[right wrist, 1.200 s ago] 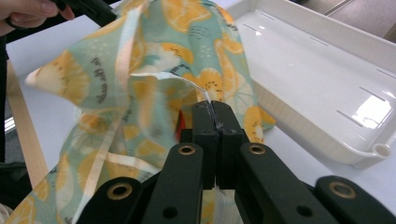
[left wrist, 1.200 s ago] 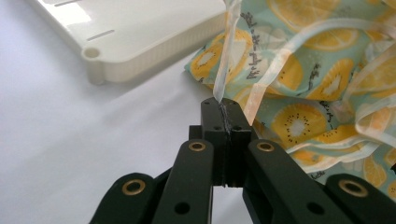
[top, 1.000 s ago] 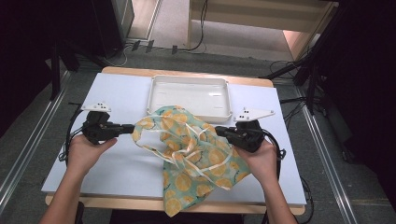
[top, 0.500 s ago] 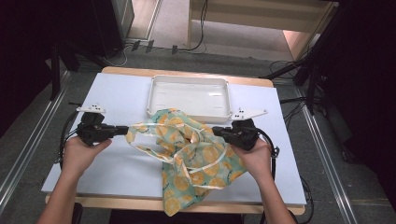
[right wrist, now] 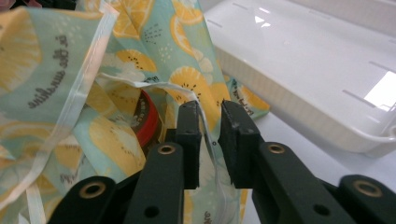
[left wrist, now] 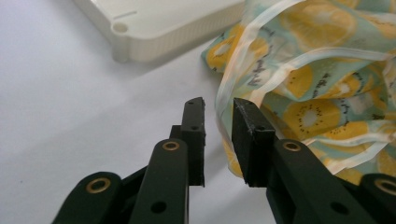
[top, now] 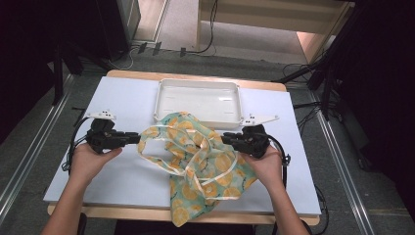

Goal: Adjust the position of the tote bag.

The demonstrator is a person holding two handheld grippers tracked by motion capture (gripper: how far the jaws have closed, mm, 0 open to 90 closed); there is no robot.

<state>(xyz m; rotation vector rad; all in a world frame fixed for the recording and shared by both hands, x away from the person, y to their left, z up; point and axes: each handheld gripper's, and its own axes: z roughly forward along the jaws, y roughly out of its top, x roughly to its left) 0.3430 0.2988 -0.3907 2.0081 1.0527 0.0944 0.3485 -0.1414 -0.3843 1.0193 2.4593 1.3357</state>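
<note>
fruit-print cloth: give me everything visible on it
The fruit-print cloth is a thin, soft-looking pale green fabric printed with yellow citrus and kiwi slices and small black script, edged with whitish ribbon trim. It lies crumpled and folded on the white table, one end hanging over the near edge, the far end by the white tray. Something red shows between its folds. Each gripper's parted jaws have cloth edge between them.

The fruit-print cloth point(right wrist: 60, 84) carries small dark cursive lettering repeated over it, too small and blurred to read.
</note>
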